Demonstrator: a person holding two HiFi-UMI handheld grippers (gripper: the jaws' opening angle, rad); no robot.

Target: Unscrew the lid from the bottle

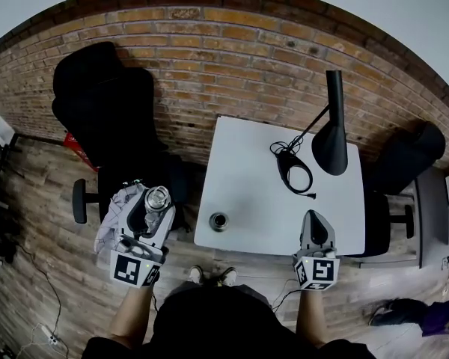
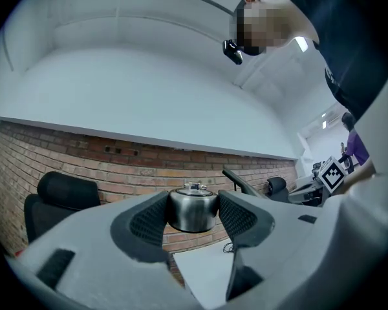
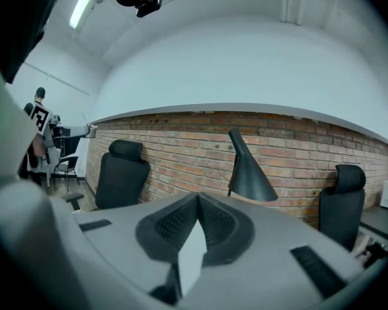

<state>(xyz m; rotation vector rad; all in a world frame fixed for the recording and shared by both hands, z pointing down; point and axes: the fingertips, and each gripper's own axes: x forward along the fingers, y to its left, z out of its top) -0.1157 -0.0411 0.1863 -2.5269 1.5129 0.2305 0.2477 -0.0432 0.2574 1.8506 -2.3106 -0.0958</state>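
- The steel bottle [image 2: 193, 210] is clamped between the pads of my left gripper [image 2: 193, 223], held in the air just off the left edge of the white table [image 1: 262, 193].
- My right gripper [image 3: 195, 228] has its jaws pressed together on nothing, over the table's near right corner.
- On the table I see a small round dark piece [image 1: 218, 221] by the near left corner, and a black lamp [image 1: 331, 140] and a coiled cable [image 1: 293, 167] toward the far right.

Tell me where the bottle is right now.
In the head view the metal bottle is gripped in the left gripper at lower left. It is off the left edge of the white table, above the wooden floor.
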